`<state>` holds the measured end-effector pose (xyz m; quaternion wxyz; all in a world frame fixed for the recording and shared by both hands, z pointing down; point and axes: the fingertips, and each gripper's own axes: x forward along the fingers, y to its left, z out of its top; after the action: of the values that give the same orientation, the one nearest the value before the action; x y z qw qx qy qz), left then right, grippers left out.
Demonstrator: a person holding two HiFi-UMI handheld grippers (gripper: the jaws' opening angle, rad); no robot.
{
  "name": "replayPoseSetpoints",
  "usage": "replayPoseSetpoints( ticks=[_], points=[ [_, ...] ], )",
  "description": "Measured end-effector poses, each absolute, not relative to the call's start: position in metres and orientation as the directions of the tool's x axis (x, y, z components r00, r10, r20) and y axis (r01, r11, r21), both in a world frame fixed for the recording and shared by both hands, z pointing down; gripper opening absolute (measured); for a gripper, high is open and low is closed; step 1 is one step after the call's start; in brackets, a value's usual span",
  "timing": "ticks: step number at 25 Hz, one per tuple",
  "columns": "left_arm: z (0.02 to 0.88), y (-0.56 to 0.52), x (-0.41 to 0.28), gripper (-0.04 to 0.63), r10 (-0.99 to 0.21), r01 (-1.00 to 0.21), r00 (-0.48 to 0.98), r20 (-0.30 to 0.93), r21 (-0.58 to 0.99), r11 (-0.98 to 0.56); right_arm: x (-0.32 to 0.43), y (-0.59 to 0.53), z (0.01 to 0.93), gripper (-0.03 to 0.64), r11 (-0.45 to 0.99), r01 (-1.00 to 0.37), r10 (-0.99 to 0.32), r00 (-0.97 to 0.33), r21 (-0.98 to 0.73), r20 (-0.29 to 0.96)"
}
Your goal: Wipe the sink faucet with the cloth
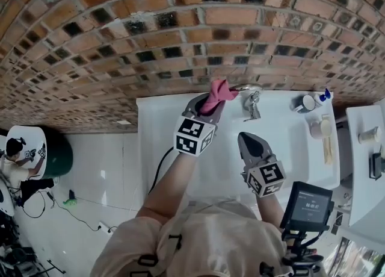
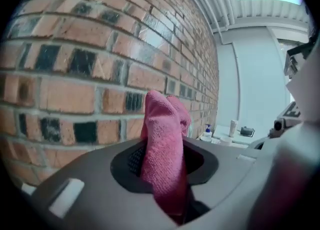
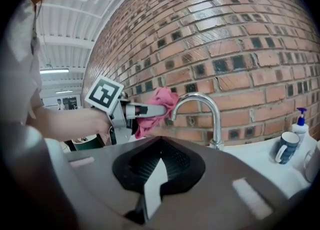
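Cloth (image 1: 216, 94) is pinched in the left claw (image 1: 207, 106), right at the faucet's (image 1: 251, 98) curved end, ready to rub it. Right claw (image 1: 248, 140) hangs near the faucet, slightly spread and empty, leaving room.

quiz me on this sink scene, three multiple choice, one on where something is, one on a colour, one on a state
1. Where is the cloth relative to the faucet?
A) at its base
B) up beside the end of its spout
C) far to the right of it

2. What colour is the cloth?
A) blue
B) white
C) pink

3. What state is the left claw in?
A) shut on the cloth
B) open and empty
C) shut on the faucet

Answers:
1 B, the right gripper view shows the cloth by the spout's end.
2 C, it is pink in every view.
3 A, the left gripper view shows the cloth pinched between its jaws.
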<state>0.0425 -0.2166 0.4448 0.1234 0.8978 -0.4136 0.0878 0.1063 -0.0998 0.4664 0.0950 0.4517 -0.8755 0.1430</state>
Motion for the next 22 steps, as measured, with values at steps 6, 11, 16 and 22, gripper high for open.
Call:
replayPoseSetpoints(
  ticks=[6, 11, 16, 22],
  points=[
    [0.357, -0.217, 0.095, 0.115, -0.67, -0.677, 0.735, 0.106, 0.056, -0.734, 0.108, -0.097, 0.45, -0.011, 0.564, -0.821, -0.782, -0.567, -0.092, 0.26],
    [0.38, -0.227, 0.129, 0.115, -0.635, -0.649, 0.75, 0.184, 0.018, -0.761, 0.124, -0.097, 0.449, -0.011, 0.529, -0.844, -0.81, -0.532, -0.086, 0.247],
    [0.397, -0.23, 0.118, 0.115, -0.657, -0.674, 0.729, 0.19, 0.039, -0.737, 0.139, -0.103, 0.448, -0.011, 0.506, -0.858, -0.823, -0.51, -0.083, 0.251],
    [0.413, -0.229, 0.084, 0.118, -0.674, -0.697, 0.715, 0.188, 0.117, -0.707, 0.141, -0.108, 0.455, -0.011, 0.51, -0.857, -0.815, -0.509, -0.076, 0.277]
  ],
)
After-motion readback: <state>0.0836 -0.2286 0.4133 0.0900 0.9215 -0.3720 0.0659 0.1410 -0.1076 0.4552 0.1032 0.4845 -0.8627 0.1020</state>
